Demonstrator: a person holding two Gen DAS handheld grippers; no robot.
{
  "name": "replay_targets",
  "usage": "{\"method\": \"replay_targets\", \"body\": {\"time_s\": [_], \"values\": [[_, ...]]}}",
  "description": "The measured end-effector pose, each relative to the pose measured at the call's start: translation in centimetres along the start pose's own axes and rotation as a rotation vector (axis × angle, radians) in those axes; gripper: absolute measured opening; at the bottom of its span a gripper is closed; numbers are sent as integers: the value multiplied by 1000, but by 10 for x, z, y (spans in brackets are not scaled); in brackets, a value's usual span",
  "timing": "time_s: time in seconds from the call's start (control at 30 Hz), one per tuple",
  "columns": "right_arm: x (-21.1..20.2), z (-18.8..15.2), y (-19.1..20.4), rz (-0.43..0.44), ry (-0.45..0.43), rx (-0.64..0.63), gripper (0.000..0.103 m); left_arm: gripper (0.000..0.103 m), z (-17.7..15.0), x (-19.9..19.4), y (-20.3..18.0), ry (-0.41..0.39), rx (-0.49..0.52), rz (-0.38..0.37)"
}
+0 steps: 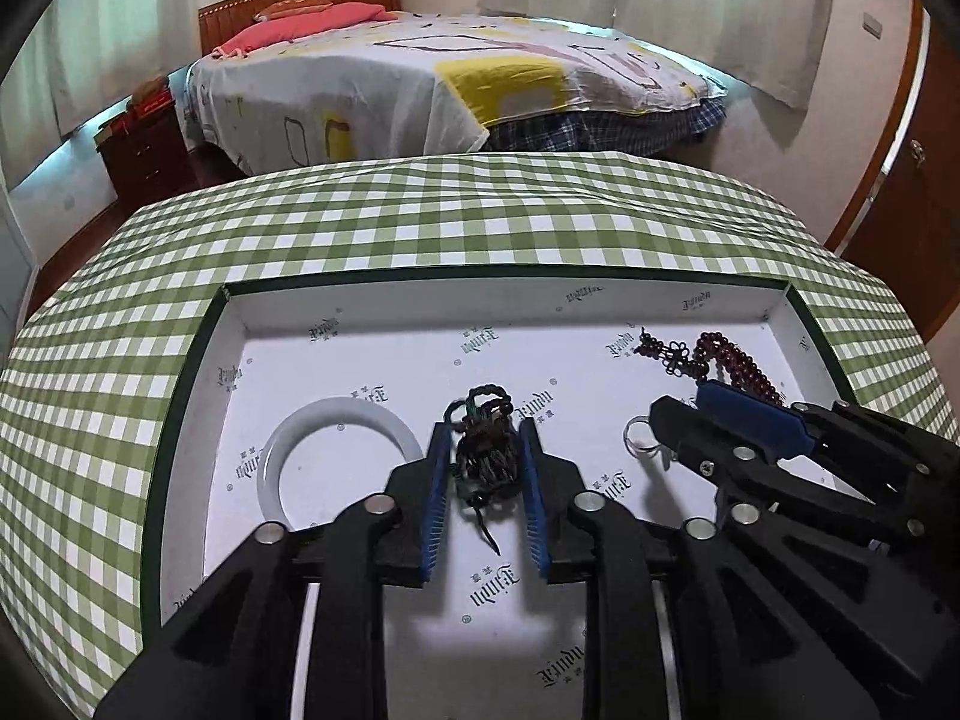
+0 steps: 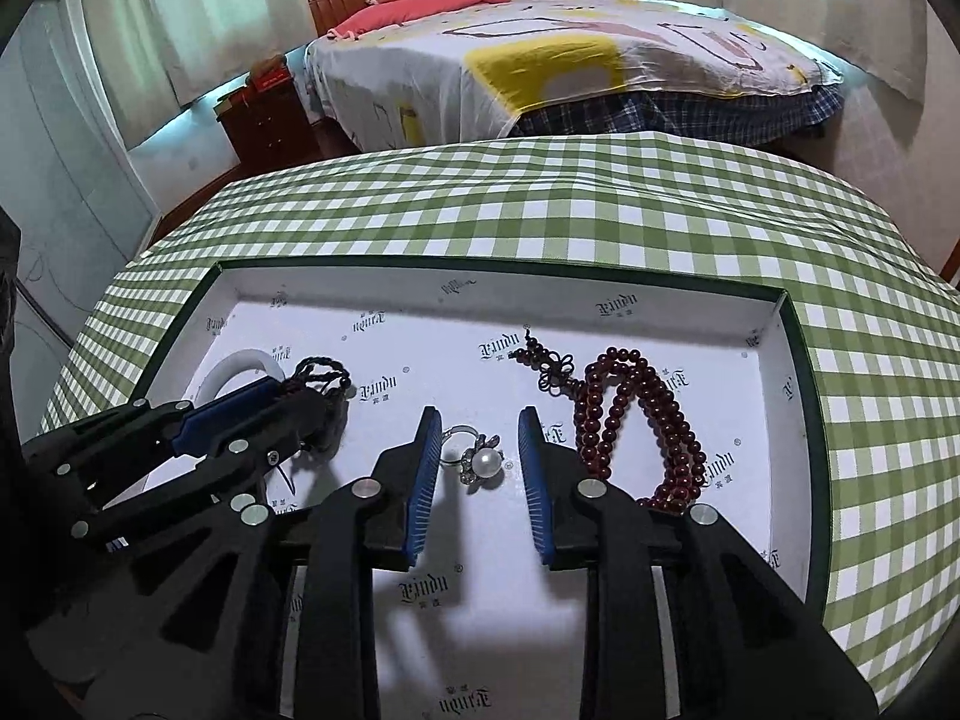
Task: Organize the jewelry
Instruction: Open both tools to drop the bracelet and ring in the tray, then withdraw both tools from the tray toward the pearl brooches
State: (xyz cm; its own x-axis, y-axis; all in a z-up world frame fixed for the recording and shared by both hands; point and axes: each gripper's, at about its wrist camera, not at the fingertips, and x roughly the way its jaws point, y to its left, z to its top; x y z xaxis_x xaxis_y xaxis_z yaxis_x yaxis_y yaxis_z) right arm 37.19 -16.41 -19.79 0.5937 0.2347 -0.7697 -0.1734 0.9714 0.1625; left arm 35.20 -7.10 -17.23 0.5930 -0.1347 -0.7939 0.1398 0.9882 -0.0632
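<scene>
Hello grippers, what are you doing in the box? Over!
Left gripper open, fingers straddling the dark cord bracelet. Right gripper open around the pearl ring. Both pieces lying in the box. Nothing in the way.

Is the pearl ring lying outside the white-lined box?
No, the silver pearl ring lies on the floor of the white-lined box, between the open right gripper's blue pads.

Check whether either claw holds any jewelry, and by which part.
Nothing held. The left claw straddles the dark braided cord bracelet, the right claw straddles the pearl ring, pads clear.
</scene>
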Motion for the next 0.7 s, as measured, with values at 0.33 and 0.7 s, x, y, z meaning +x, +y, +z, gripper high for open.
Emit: {"method": "replay_targets", "body": {"time_s": [0.33, 0.7], "values": [[-17, -2, -5, -17, -64, 4, 30, 59, 1, -13, 15, -64, -54, -7], [-63, -19, -3, -38, -151, 3, 39, 68, -10, -60, 22, -181, -64, -5]]}}
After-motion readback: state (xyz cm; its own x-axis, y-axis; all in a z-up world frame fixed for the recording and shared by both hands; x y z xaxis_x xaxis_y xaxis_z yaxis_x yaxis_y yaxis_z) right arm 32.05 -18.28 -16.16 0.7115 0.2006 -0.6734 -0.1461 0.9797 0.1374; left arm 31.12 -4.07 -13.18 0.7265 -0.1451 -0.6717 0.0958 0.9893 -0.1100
